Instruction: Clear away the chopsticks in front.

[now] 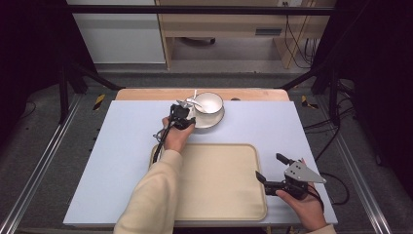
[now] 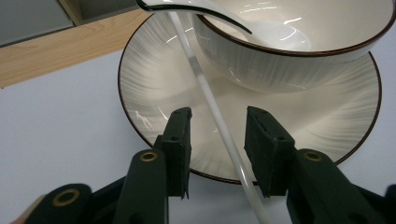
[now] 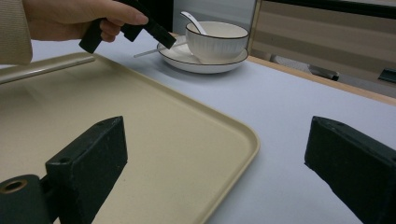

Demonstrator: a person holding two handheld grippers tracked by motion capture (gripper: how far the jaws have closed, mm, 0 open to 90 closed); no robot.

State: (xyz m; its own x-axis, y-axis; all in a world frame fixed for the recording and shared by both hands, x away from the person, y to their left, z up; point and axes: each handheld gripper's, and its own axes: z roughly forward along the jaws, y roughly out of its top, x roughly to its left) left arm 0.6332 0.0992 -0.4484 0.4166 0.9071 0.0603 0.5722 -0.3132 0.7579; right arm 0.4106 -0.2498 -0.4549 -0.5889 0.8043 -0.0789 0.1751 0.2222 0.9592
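The left tool [image 1: 183,116] is at the near rim of the plate [image 2: 154,88], at the far side of the counter [image 1: 122,146]. Its jaws stand narrowly apart, one on each side of a thin white stick [image 2: 219,126], and neither pad touches it yet. The stick lies slanted across the plate rim and runs out over the counter toward the tool; it is probably a chopstick or a straw, but the pictures do not tell which. It seems the tool is placed so because the raised part of the stick over the rim is easier to pinch than a part flat on the counter.

Just beyond the jaws the bowl [image 2: 289,60] stands on the plate, and a white spoon [image 2: 261,32] rests inside it with the handle leaning over the bowl's edge. The stick passes beside the bowl, so the closing must be careful not to push it.

To the right of the left tool and nearer to the person lies the beige tray [image 1: 219,195], with nothing on it. It is likely the place for the dishes.

The right tool [image 1: 277,171] waits beside the tray's right edge, jaws wide, holding nothing.
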